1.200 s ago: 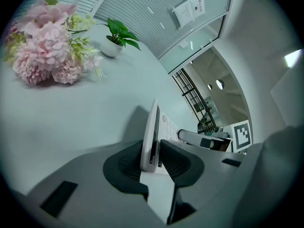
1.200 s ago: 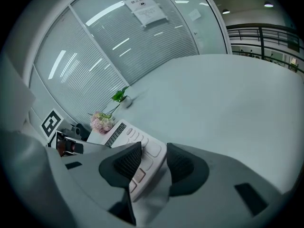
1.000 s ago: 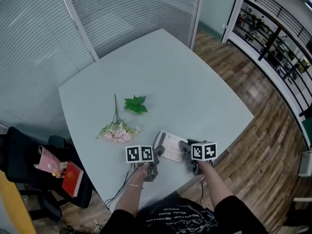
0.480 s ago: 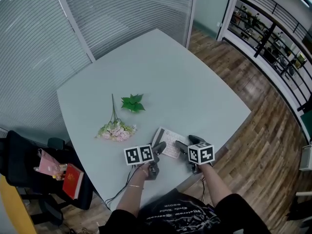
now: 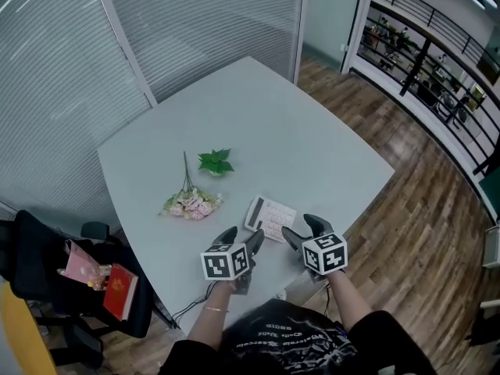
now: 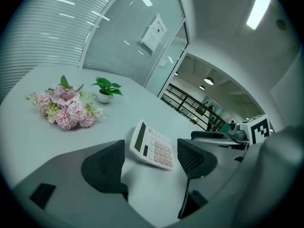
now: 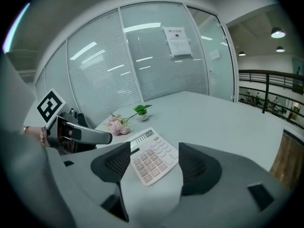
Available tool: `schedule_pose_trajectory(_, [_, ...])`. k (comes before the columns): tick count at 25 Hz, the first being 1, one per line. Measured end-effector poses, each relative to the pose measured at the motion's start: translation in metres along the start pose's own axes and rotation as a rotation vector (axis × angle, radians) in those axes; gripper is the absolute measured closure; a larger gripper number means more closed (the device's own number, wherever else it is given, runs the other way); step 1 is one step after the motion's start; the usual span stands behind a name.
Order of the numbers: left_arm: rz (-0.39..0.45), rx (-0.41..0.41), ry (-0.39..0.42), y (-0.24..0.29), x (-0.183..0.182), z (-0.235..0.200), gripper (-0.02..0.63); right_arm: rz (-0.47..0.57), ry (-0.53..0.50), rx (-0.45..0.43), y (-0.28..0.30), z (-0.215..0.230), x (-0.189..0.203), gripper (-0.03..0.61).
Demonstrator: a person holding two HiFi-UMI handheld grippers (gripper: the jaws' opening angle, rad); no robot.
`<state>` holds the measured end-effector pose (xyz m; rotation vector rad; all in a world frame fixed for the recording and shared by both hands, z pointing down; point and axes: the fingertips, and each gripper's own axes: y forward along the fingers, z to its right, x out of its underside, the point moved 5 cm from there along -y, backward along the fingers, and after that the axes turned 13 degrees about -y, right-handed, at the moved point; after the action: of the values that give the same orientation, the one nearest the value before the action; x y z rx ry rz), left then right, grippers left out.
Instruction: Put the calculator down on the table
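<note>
One large pale table (image 5: 312, 139) fills the middle of the head view. Above its near edge we hold the left gripper (image 5: 242, 237) and the right gripper (image 5: 303, 229). Both have their jaws wide apart, have just been opening, and have no pad pressing on anything. The white calculator (image 5: 271, 217) lies flat on the table just ahead of the jaws, keys up. Further left lies a bunch of pink flowers (image 5: 191, 204), with a small green plant (image 5: 216, 162) behind it.

Head camera high, looking steeply down on the table (image 5: 273, 131), gripper cameras low and close across it, all sharing the calculator (image 5: 271, 217)
</note>
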<state>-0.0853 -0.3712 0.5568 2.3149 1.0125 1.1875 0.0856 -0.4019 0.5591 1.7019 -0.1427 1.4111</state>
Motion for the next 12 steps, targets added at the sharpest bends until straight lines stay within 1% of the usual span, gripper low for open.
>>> schedule_pose_trajectory(6, [0.08, 0.043, 0.136, -0.052, 0.019, 0.023, 0.264, 0.074, -0.076, 0.027, -0.046, -0.039, -0.008, 0.258])
schedule_pose_trajectory(9, [0.11, 0.084, 0.179, -0.079, 0.033, 0.034, 0.264, 0.118, -0.093, 0.048, -0.072, -0.06, -0.009, 0.267])
schedule_pose_trajectory(12, [0.121, 0.134, 0.217, -0.105, 0.046, 0.04, 0.264, 0.157, -0.11, 0.069, -0.095, -0.083, -0.009, 0.268])
